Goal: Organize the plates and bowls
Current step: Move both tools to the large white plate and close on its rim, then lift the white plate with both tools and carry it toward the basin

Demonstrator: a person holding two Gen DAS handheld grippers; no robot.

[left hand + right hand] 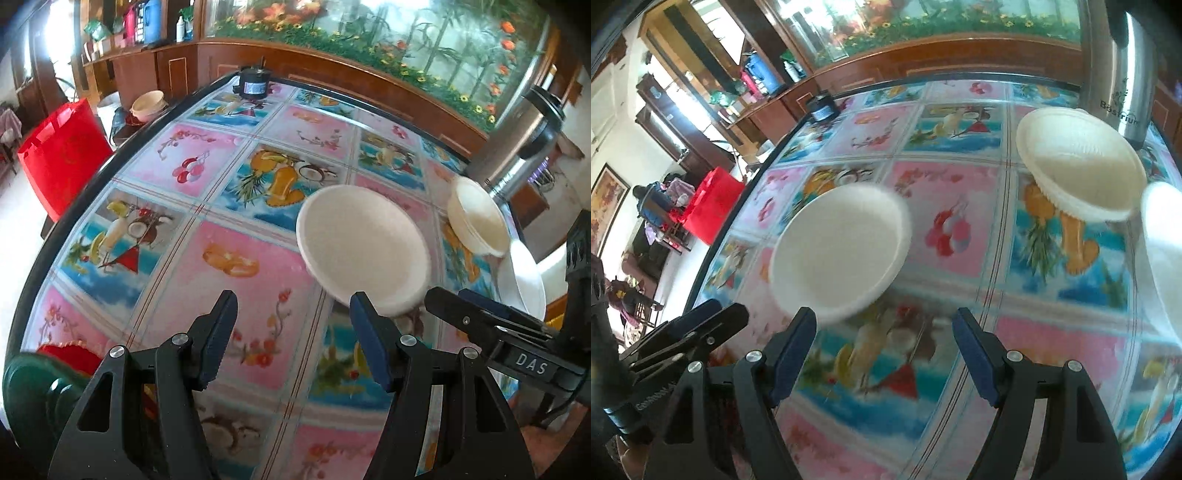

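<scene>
A white plate (364, 251) lies on the fruit-print table (207, 206), just ahead of my open, empty left gripper (291, 332); its near rim is beside the right finger. The same plate (838, 254) lies just ahead and left of my open, empty right gripper (884, 341). A cream bowl (476, 221) stands farther right; it also shows in the right wrist view (1078, 162). Another white dish (524, 284) sits at the right edge, also seen in the right wrist view (1163, 251). The right gripper (480, 314) shows in the left view.
A steel thermos (1123, 74) stands behind the cream bowl. A small black jar (253, 83) sits at the table's far edge. A red bin (62, 155) and a beige bowl (147, 105) stand off the table to the left. A green object (33, 384) is at near left.
</scene>
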